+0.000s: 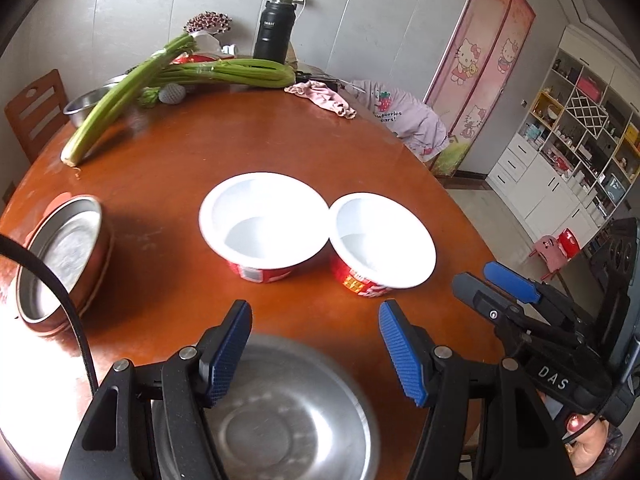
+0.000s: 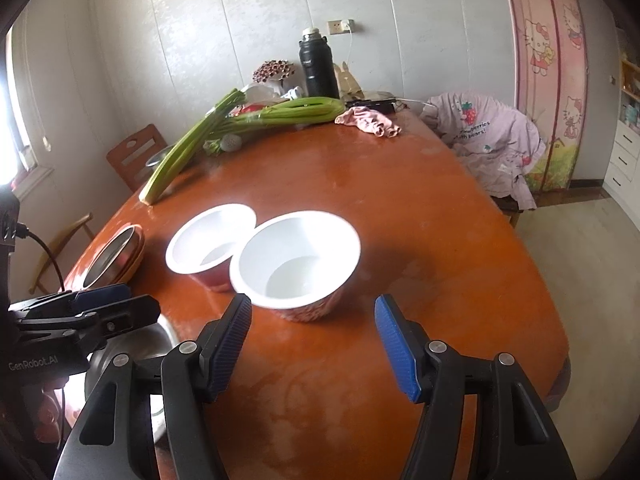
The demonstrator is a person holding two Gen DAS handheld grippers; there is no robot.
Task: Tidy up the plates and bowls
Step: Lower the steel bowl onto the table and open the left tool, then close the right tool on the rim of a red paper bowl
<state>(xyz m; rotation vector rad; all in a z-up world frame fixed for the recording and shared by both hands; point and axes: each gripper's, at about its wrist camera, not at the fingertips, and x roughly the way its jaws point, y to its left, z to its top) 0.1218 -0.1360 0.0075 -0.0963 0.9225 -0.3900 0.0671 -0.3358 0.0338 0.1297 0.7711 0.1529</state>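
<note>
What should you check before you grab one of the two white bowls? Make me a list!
1. Left gripper empty and open: ok.
2. Right gripper empty and open: ok.
3. Both white bowls upright, left bowl and right bowl: ok.
4. Gap between their rims: not ok, they touch or overlap.
5. Bowls empty inside: ok.
6. Steel bowl under the left gripper out of the way: cannot tell.

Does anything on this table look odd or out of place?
Yes: the round metal tin near the table's left edge sits tilted instead of flat, and loose celery stalks lie directly on the bare wood.
</note>
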